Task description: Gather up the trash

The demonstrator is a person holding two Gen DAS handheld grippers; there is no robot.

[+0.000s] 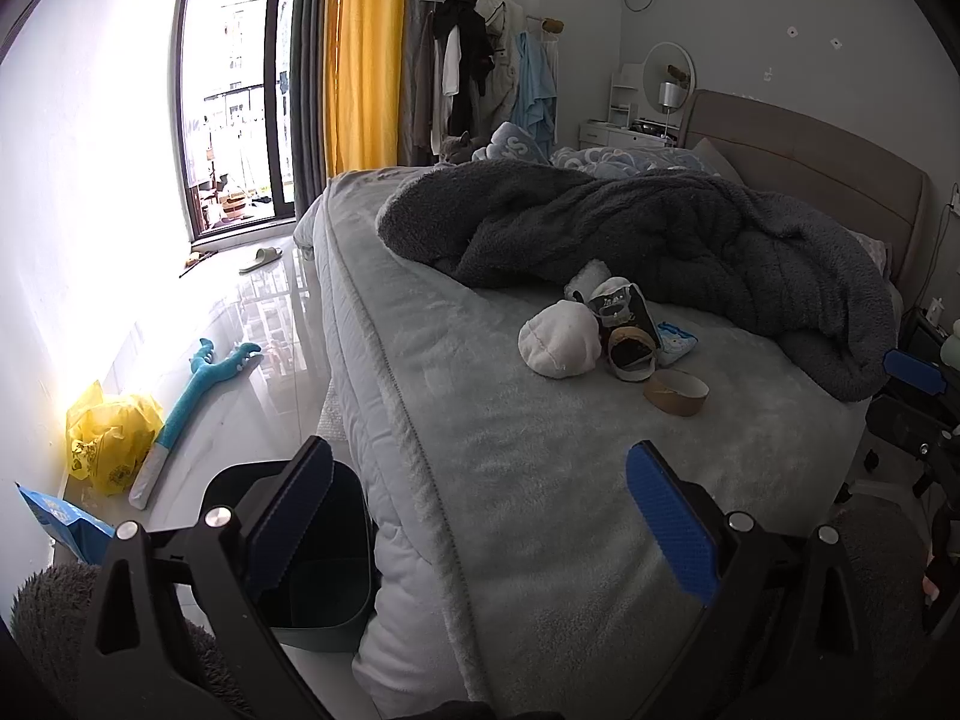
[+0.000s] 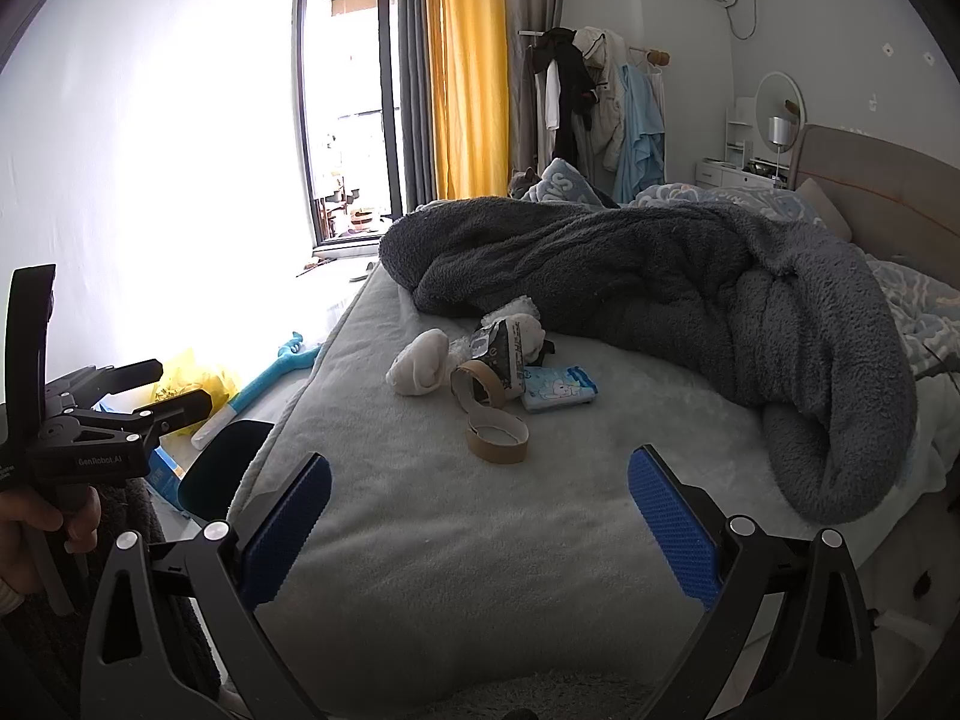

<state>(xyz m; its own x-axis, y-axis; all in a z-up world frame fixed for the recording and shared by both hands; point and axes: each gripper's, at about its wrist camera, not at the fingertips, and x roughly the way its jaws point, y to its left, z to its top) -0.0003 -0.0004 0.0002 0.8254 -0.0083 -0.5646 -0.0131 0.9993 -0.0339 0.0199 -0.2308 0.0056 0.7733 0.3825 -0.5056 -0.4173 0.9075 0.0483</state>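
Observation:
A small heap of trash lies mid-bed on the pale grey cover [image 1: 540,480]: a flat cardboard tape ring [image 2: 498,435], a second tape roll [image 2: 477,384], a black printed wrapper [image 2: 498,345], a blue tissue packet [image 2: 558,387] and a balled white sock [image 2: 420,363]. A dark bin [image 1: 312,570] stands on the floor against the bed's near left corner. My left gripper [image 1: 480,516] is open and empty, over the bed edge beside the bin. My right gripper [image 2: 480,516] is open and empty too, short of the tape ring.
A rumpled dark grey blanket [image 2: 690,312] lies just behind the heap. On the floor to the left are a yellow plastic bag [image 1: 111,432], a blue plush toy [image 1: 198,384] and a blue packet [image 1: 60,519]. A grey cat [image 1: 456,147] sits beyond the bed.

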